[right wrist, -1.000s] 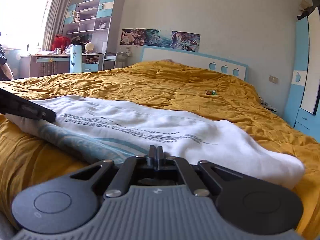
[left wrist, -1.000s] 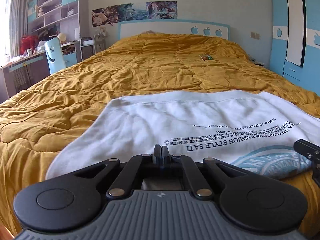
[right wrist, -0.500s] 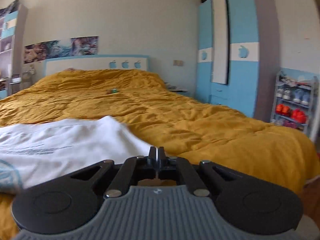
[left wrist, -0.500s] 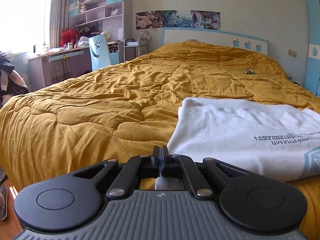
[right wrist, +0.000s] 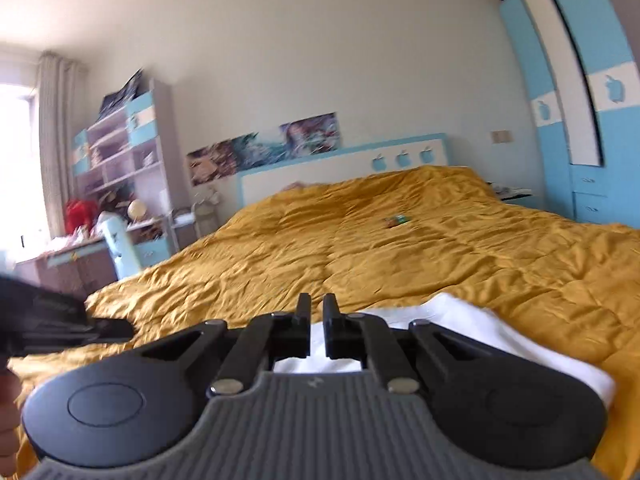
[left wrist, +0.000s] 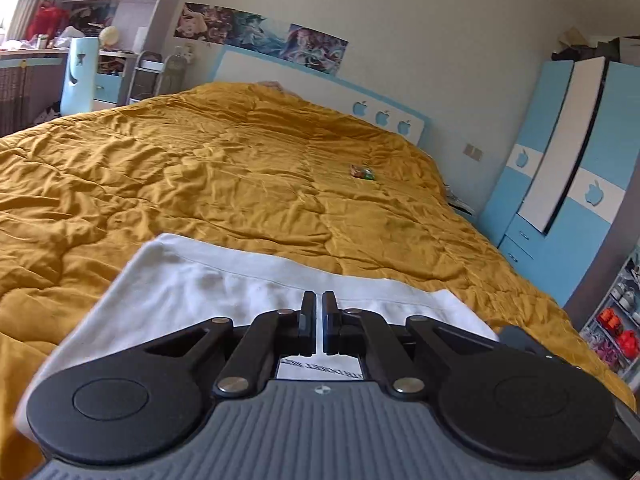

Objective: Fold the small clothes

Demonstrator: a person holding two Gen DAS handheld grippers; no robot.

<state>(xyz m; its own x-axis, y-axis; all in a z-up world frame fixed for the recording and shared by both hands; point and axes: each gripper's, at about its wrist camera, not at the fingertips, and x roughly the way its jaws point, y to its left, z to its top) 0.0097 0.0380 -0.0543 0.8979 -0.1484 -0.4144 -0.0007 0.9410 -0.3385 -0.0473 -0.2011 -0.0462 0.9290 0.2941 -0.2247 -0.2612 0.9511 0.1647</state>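
Holding both tools above the near edge of the bed, we have the left gripper (left wrist: pixel 319 312) and the right gripper (right wrist: pixel 317 314) drawn narrow with nothing between their fingers. Just beyond them the white garment (left wrist: pixel 192 284) lies flat on the mustard quilt (left wrist: pixel 240 184), apparently doubled over once; further folds seem left. Farther off, a small wrapper (left wrist: pixel 362 172) sits before the headboard (left wrist: pixel 384 114).

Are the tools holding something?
Cannot tell. Left tool and right tool are shut at the near edge of the white shirt; any pinch is hidden.
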